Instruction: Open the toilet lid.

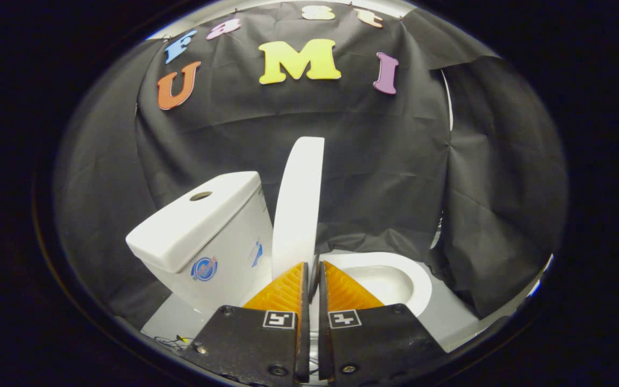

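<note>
- The toilet tank (202,226) is seen at ten o'clock from the fingers, with a round hole in its top.
- The toilet lid (299,204) is raised almost upright at twelve o'clock, its lower edge just ahead of the fingertips.
- The gripper (314,269) is seen with its fingers drawn nearly together; whether the lid's edge is pinched cannot be told.
- The toilet bowl (395,279) lies uncovered at two o'clock, beyond the right finger.

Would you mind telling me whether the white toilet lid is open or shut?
Open: the white toilet lid stands upright beside the tank, the bowl exposed beyond the nearly closed tool.
</note>
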Demonstrator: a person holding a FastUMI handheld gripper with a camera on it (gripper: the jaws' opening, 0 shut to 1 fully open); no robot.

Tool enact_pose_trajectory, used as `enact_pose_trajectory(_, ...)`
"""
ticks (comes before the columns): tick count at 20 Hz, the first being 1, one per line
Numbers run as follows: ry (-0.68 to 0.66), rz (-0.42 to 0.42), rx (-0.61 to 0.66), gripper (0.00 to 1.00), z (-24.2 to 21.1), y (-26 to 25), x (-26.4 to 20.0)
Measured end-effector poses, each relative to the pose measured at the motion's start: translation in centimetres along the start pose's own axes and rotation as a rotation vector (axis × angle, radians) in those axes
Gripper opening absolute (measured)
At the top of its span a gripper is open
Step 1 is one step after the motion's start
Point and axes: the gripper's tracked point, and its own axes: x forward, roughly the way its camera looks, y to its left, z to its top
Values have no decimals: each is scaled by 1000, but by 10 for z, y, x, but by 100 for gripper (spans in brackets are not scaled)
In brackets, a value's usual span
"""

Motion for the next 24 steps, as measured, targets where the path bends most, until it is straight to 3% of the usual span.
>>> enact_pose_trajectory(18, -7, 68, -148, 13, -4, 75, 1)
enact_pose_trajectory(24, -10, 10, -290, 14, -7, 90, 3)
